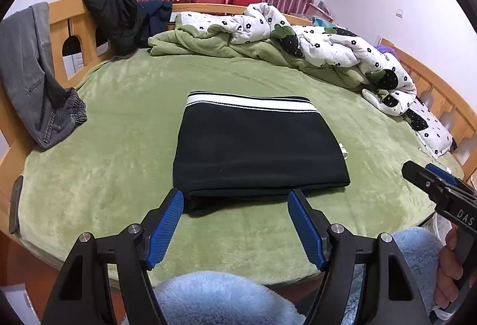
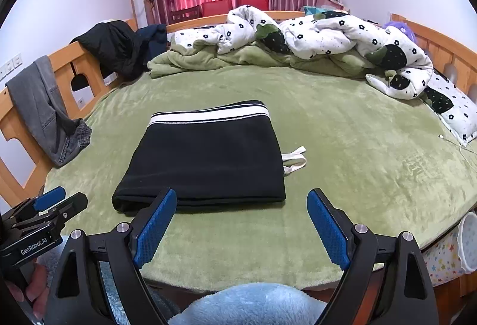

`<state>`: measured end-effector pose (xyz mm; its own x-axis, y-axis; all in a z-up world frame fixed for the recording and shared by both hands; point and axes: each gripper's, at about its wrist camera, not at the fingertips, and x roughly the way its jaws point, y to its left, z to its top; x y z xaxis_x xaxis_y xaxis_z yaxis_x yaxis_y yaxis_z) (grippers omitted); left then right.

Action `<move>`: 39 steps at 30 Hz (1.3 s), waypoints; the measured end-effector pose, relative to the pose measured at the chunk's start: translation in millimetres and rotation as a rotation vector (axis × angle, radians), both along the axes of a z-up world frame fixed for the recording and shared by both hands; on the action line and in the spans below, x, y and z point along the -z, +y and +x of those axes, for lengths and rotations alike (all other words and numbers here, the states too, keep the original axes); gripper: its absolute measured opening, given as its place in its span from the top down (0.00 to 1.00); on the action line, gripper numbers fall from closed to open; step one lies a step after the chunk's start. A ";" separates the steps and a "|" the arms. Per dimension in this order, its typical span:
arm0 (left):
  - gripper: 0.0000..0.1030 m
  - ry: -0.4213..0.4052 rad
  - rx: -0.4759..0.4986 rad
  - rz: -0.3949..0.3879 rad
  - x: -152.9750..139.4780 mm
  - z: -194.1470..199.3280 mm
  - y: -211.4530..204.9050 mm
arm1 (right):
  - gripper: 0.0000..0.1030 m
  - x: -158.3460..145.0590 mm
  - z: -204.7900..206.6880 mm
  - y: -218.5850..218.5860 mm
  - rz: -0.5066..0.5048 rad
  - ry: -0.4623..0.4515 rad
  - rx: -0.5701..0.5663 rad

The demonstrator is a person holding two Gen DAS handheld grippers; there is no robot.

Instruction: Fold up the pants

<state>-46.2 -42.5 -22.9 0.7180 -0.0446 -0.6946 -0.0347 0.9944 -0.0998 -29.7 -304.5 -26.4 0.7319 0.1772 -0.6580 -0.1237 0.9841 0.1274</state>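
The black pants (image 1: 256, 149) lie folded into a flat rectangle on the green bed cover (image 1: 119, 164), with the white-striped waistband at the far edge. They also show in the right wrist view (image 2: 205, 158), with a white drawstring (image 2: 293, 159) sticking out on the right. My left gripper (image 1: 235, 199) is open and empty, just short of the near fold. My right gripper (image 2: 241, 199) is open and empty, near the fold's right corner. Each gripper shows at the edge of the other's view: the right one (image 1: 429, 179) and the left one (image 2: 61, 202).
A rumpled white flowered quilt (image 1: 322, 47) and green blanket (image 1: 205, 44) lie along the far side. Grey jeans (image 1: 32, 71) and a black jacket (image 1: 116, 18) hang over the wooden bed rail (image 1: 62, 26) at left. Pink curtains hang behind.
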 end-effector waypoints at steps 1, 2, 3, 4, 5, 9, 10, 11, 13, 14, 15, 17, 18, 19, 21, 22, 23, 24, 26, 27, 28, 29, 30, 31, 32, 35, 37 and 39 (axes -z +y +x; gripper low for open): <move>0.31 0.002 0.001 0.001 0.3 0.2 0.1 | 0.14 0.0 0.8 -1.4 0.003 0.001 -0.002; 0.31 0.004 -0.001 0.003 0.5 0.3 0.5 | 0.14 0.2 1.1 -1.9 0.009 0.002 -0.003; 0.31 0.004 -0.002 0.002 0.6 0.6 1.2 | 0.14 0.4 2.0 -3.3 0.012 0.003 -0.004; 0.31 0.004 -0.002 0.001 0.6 0.5 1.7 | 0.14 0.6 2.4 -4.1 0.015 0.005 -0.003; 0.31 0.004 -0.002 0.000 0.7 0.6 2.1 | 0.14 0.8 2.6 -4.8 0.018 0.006 -0.004; 0.31 0.005 0.000 0.003 0.7 0.5 2.0 | 0.14 1.4 2.3 -5.7 0.019 0.008 -0.003; 0.31 0.004 -0.001 0.003 0.6 0.3 1.5 | 0.14 1.3 2.4 -6.7 0.019 0.005 -0.007; 0.31 0.003 -0.003 0.004 0.6 0.1 1.0 | 0.14 1.3 2.4 -6.4 0.019 0.005 -0.007; 0.31 0.004 -0.003 0.002 0.6 0.3 1.2 | 0.14 1.7 2.4 -6.1 0.011 0.003 -0.004; 0.31 0.005 -0.003 0.001 0.6 0.3 1.4 | 0.14 1.7 2.6 -6.6 0.008 0.002 -0.005; 0.31 0.004 0.000 0.000 0.5 0.4 1.8 | 0.14 1.9 2.4 -6.6 0.005 0.001 -0.007; 0.31 0.003 -0.003 0.003 0.3 0.2 1.3 | 0.14 2.0 1.7 -5.3 0.004 0.000 -0.004; 0.31 0.003 -0.002 0.003 0.4 0.5 1.9 | 0.14 2.2 1.5 -5.6 0.004 -0.001 -0.004; 0.31 0.002 0.000 0.004 0.4 0.5 2.2 | 0.14 2.0 1.5 -5.5 0.005 -0.002 -0.004; 0.31 0.004 -0.002 0.003 0.5 0.2 1.4 | 0.14 2.1 2.0 -6.2 0.004 0.000 -0.003; 0.31 0.003 -0.004 0.002 0.5 0.1 1.5 | 0.14 2.1 2.1 -6.4 0.005 0.000 -0.004; 0.31 0.003 -0.004 0.000 0.1 0.2 2.1 | 0.14 1.7 2.2 -6.3 0.005 0.000 -0.005; 0.31 0.004 -0.003 -0.001 0.2 0.4 2.5 | 0.14 1.8 2.2 -6.1 0.004 0.000 -0.003; 0.31 0.004 -0.004 -0.007 -0.6 0.5 3.1 | 0.14 2.1 2.4 -6.3 0.003 0.004 -0.002; 0.31 0.004 -0.003 -0.009 -0.9 0.4 3.7 | 0.14 1.7 2.4 -5.5 0.004 0.005 -0.002; 0.31 0.004 -0.004 -0.008 -0.9 0.4 3.6 | 0.14 0.8 2.3 -4.3 0.005 0.005 -0.001; 0.31 0.004 -0.005 -0.007 -0.9 0.2 3.4 | 0.14 0.6 2.0 -3.5 0.006 0.005 0.001; 0.31 0.003 -0.005 -0.007 -0.8 0.2 3.4 | 0.14 0.5 2.1 -3.7 0.006 0.006 0.001; 0.31 0.003 -0.005 -0.008 -0.9 0.4 3.8 | 0.14 0.4 2.1 -3.3 0.005 0.006 0.001; 0.31 0.003 -0.005 -0.008 -0.8 0.4 3.9 | 0.14 0.5 2.2 -3.7 0.005 0.006 0.001; 0.31 0.002 -0.004 -0.011 -1.2 0.2 4.5 | 0.14 0.4 2.2 -3.6 0.003 0.005 -0.001; 0.31 0.003 -0.004 -0.013 -1.8 0.3 4.9 | 0.14 0.6 2.4 -3.2 0.000 0.005 0.000; 0.31 0.002 -0.003 -0.012 -1.4 0.2 5.4 | 0.14 0.5 2.4 -3.3 -0.002 0.005 0.002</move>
<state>-46.0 -37.1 -21.5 0.7165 -0.0506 -0.6957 -0.0379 0.9931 -0.1113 -27.2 -307.7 -27.0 0.7291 0.1747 -0.6618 -0.1213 0.9846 0.1263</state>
